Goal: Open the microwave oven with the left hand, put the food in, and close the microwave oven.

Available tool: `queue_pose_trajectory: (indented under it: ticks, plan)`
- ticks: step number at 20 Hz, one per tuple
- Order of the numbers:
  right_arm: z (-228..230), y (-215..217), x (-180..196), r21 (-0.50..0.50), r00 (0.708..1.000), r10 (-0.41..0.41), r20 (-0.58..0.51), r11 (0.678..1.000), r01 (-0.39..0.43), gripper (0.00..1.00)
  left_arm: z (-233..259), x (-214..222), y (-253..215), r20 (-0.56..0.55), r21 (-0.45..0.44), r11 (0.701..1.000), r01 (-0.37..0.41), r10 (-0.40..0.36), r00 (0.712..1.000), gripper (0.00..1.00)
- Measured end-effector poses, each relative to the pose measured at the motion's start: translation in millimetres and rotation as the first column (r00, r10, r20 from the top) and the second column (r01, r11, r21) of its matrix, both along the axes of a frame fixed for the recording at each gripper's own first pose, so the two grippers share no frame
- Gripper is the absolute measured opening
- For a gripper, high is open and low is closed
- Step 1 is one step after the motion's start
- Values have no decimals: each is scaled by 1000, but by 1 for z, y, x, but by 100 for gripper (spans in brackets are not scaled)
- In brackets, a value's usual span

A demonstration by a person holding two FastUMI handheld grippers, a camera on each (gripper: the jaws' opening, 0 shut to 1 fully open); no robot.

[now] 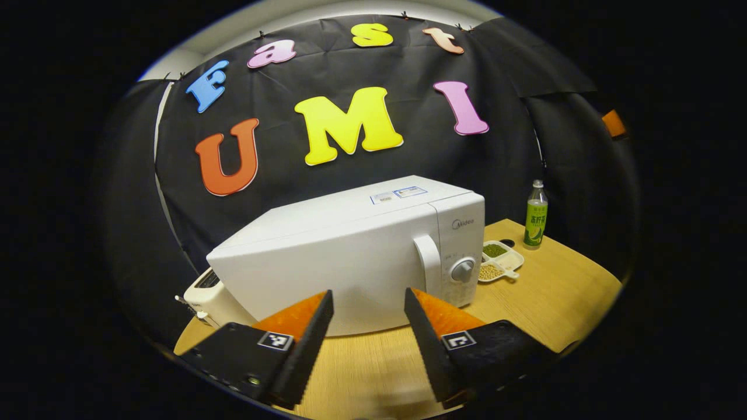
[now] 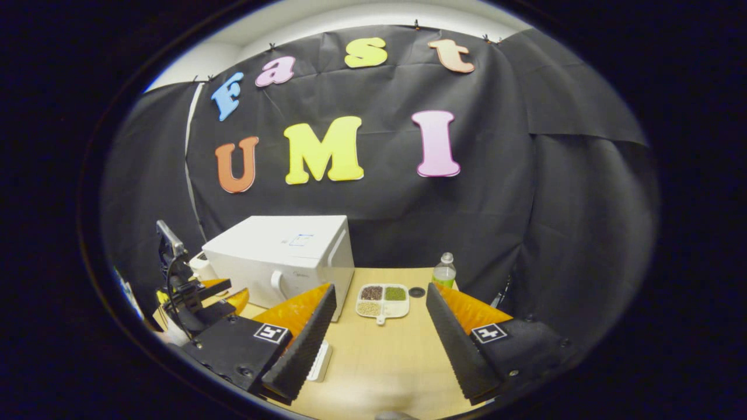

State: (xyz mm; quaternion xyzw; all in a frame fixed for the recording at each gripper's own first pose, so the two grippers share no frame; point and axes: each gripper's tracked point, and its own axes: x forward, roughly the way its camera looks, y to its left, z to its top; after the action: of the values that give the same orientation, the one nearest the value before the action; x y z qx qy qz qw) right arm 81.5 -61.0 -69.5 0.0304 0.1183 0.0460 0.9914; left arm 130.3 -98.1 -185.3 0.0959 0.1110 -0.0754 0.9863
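Observation:
The white microwave (image 1: 350, 251) stands shut on the wooden table, its vertical door handle (image 1: 428, 262) and a round knob (image 1: 463, 270) toward its right end. My left gripper (image 1: 367, 297) is open, a short way in front of the door, holding nothing. The food is a white divided tray (image 1: 501, 259) of beans and grains to the right of the microwave. In the right gripper view the microwave (image 2: 286, 256) sits at the left, the tray (image 2: 382, 300) lies straight ahead, and my right gripper (image 2: 381, 290) hangs open and empty short of it. The left gripper (image 2: 227, 293) shows before the microwave.
A green-labelled bottle (image 1: 536, 216) stands at the table's back right, with a small dark round thing (image 2: 416, 291) beside the tray. A white toaster-like appliance (image 1: 207, 297) sits left of the microwave. A flat white object (image 2: 321, 361) lies under my right gripper's left finger.

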Motion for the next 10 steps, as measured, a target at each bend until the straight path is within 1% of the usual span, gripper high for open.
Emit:
queue_pose_trajectory:
  ticks: [2,3,4,6,7,8,9,10]
  plan:
    - [5,3,-13,-7,1000,-24,16,1000,24,99,12,-10,-3,31,10,999,31,-31,999,85]
    - [8,8,-23,-4,999,-31,21,999,32,99,18,-17,-5,44,9,999,43,-43,998,86]
    - [13,15,-33,2,999,-32,30,999,32,99,26,-24,-5,53,6,999,47,-47,997,92]
    - [22,23,-50,1,998,-46,53,999,46,99,49,-42,-4,84,2,998,56,-56,995,94]
    - [25,28,-60,3,996,-54,64,999,54,92,61,-53,-6,101,-12,997,71,-70,992,95]
    - [31,33,-69,7,995,-62,79,998,61,99,72,-63,-8,119,-32,995,90,-86,989,95]
    - [35,38,-78,9,993,-67,92,998,66,92,81,-74,-6,126,-53,993,104,-97,987,95]
    - [40,43,-86,8,992,-70,106,998,70,92,92,-85,-1,130,-70,992,107,-97,987,96]
